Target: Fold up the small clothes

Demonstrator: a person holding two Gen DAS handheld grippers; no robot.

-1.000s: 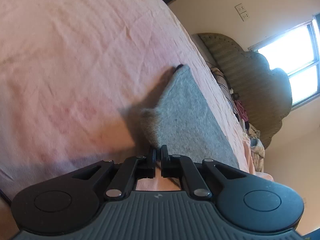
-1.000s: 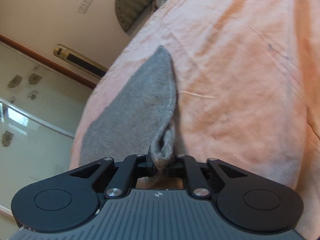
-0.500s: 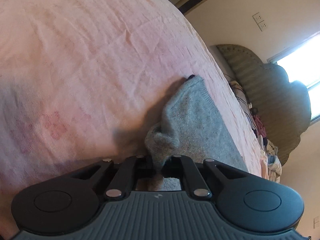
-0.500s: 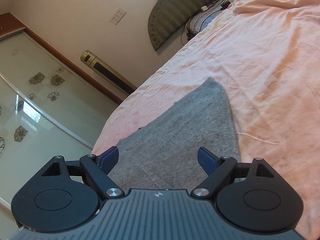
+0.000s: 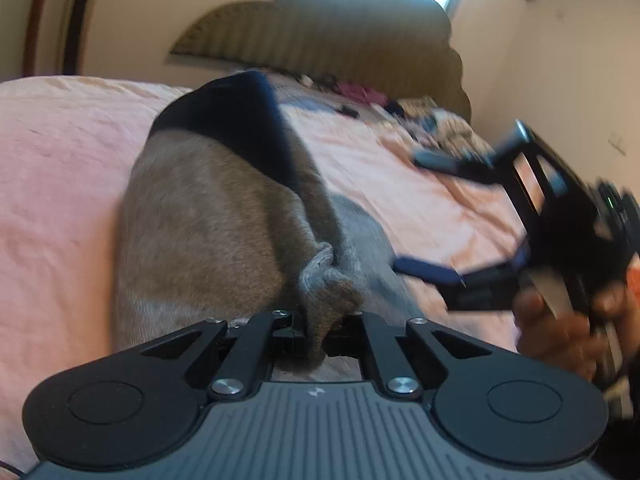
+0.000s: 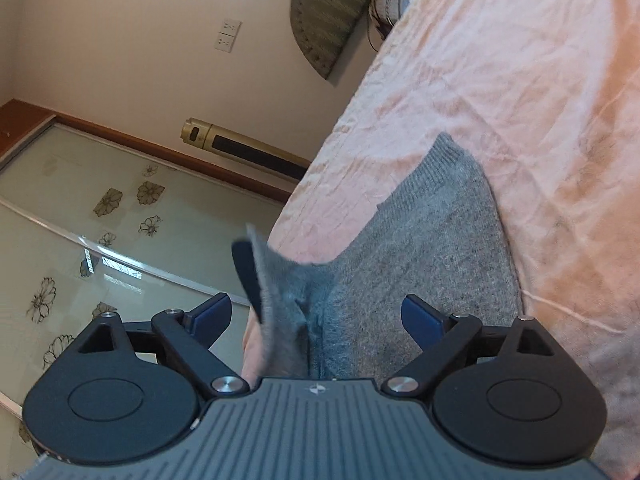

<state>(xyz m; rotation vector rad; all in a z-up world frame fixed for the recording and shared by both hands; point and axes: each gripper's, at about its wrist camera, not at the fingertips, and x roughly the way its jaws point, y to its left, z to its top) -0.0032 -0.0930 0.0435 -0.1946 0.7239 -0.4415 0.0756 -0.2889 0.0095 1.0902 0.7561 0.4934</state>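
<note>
A grey knitted garment (image 5: 200,216) with a dark band (image 5: 240,128) at its far end lies on the pink bed sheet (image 5: 52,168). My left gripper (image 5: 320,328) is shut on a bunched corner of it and lifts that corner, so the cloth folds over itself. My right gripper (image 6: 316,312) is open, its blue-padded fingers (image 6: 420,316) spread over the garment (image 6: 432,248) without holding it. A raised flap (image 6: 272,280) stands between the jaws. The right gripper also shows in the left wrist view (image 5: 440,220), blurred, in a hand.
A padded headboard (image 5: 320,36) and a pile of clothes (image 5: 400,108) are at the far end of the bed. A wall with sockets (image 6: 228,36), a tall fan heater (image 6: 240,148) and glass wardrobe doors (image 6: 100,220) lie beyond the bed edge.
My right gripper let go of the garment corner and now stays open. My left gripper has swung round with its corner, lifting and folding the cloth towards the headboard.
</note>
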